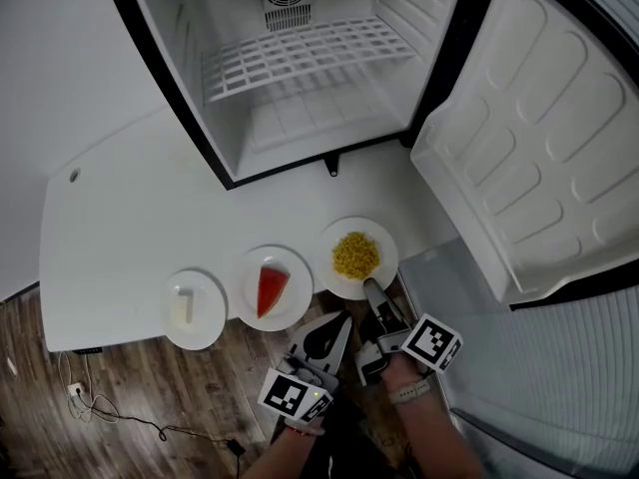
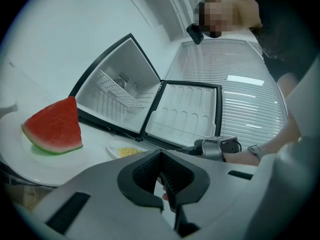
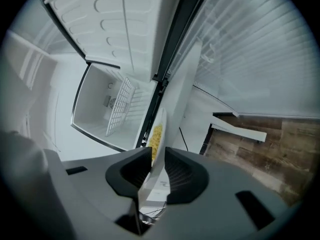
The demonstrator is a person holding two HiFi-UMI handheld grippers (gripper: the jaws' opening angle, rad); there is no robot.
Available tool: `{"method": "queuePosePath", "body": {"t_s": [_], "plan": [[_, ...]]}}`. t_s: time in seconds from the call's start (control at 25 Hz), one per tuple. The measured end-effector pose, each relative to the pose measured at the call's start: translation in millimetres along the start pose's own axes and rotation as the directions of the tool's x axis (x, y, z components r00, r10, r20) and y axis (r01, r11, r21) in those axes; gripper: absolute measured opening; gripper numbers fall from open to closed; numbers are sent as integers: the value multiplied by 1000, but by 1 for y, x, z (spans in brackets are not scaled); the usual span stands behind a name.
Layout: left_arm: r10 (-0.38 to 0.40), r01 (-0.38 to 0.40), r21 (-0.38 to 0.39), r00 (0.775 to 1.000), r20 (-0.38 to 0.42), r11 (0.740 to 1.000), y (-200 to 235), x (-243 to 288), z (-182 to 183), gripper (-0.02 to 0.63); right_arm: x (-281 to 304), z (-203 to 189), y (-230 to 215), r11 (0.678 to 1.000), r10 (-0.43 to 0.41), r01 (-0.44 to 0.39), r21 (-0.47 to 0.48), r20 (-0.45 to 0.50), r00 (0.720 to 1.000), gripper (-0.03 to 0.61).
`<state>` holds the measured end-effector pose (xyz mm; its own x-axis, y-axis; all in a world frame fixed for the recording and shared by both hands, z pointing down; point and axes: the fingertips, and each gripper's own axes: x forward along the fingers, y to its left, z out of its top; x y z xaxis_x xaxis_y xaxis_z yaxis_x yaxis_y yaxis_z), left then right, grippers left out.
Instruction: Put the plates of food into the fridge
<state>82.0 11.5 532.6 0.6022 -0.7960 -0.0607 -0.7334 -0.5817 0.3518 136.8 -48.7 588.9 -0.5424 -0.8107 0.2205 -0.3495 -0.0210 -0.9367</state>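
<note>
Gripping the corn plate [image 1: 332, 270] rim with right gripper [image 1: 370, 287], left gripper [image 1: 342, 321] clenched empty near watermelon plate [image 1: 250, 297]

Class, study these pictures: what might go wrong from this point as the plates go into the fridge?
The right gripper pinches the plate of corn only at its near rim; lifted, it may tilt and spill loose kernels. The watermelon plate sits close beside it and could be knocked.

White table [image 1: 120, 228] against pale wall [image 1: 50, 58] — wood-plank floor [image 1: 150, 397] below, black cable [image 1: 150, 425] trailing.
</note>
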Motion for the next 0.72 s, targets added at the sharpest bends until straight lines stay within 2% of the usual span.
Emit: {"method": "queuePosePath", "body": {"t_s": [0.08,0.28,0.52,0.72], "plan": [[-1,1,-3,1000,1,1000,0,0,0,6,0,1,2,1000,17,-17,26,5,1000,61],[-9,9,-5,1000,6,1000,0,3,3,6,-4,2,-1,993,29,-32,113,24,999,18],[-29,29,3,999,13,1000,-3,9,14,6,-10,5,-1,993,-6,2,119,30,1000,12],[-52,51,20,998,33,998,-7,19,36,6,-13,13,11,988,-4,-3,157,45,999,12]]}}
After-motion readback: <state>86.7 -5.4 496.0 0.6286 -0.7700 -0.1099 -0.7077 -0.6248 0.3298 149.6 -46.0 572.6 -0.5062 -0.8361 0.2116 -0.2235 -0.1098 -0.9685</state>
